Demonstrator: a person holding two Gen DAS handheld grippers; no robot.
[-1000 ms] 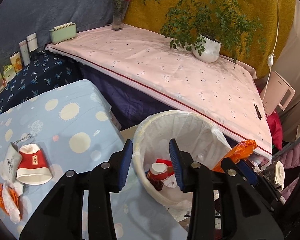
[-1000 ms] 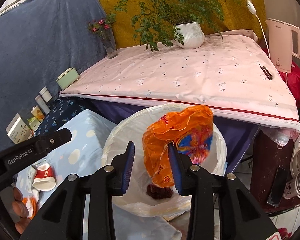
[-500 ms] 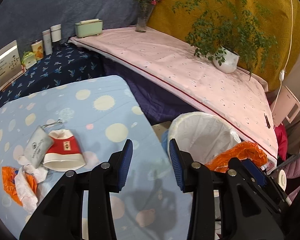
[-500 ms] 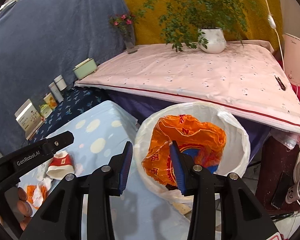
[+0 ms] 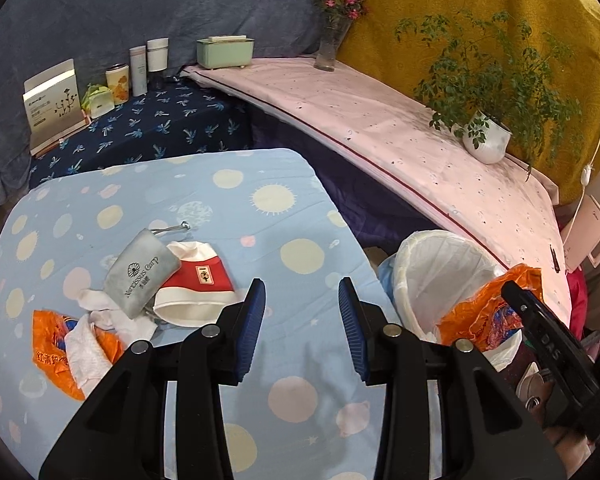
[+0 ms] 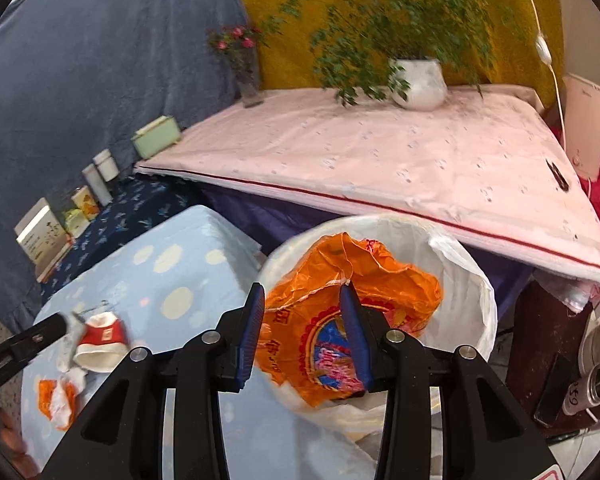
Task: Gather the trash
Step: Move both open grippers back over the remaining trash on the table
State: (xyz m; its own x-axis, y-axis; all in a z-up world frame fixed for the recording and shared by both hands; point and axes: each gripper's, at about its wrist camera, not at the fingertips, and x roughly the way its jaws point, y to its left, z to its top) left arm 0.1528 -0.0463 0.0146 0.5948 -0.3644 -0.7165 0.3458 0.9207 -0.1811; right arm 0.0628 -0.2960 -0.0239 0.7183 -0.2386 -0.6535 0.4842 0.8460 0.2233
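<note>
The lined bin (image 6: 380, 320) sits directly ahead of the right gripper (image 6: 302, 334), whose fingers are apart, with the orange wrapper (image 6: 340, 320) loose between them; it may catch the rim and spill. The left gripper (image 5: 302, 330), fingers apart and empty, has the crushed cup (image 5: 196, 292) ahead-left.

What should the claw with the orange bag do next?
Probably pull back, leaving the crinkly orange plastic bag behind: the right claw looks open, and the bag sits over the white-lined round trash bin. More trash waits on the blue dotted tablecloth.
</note>
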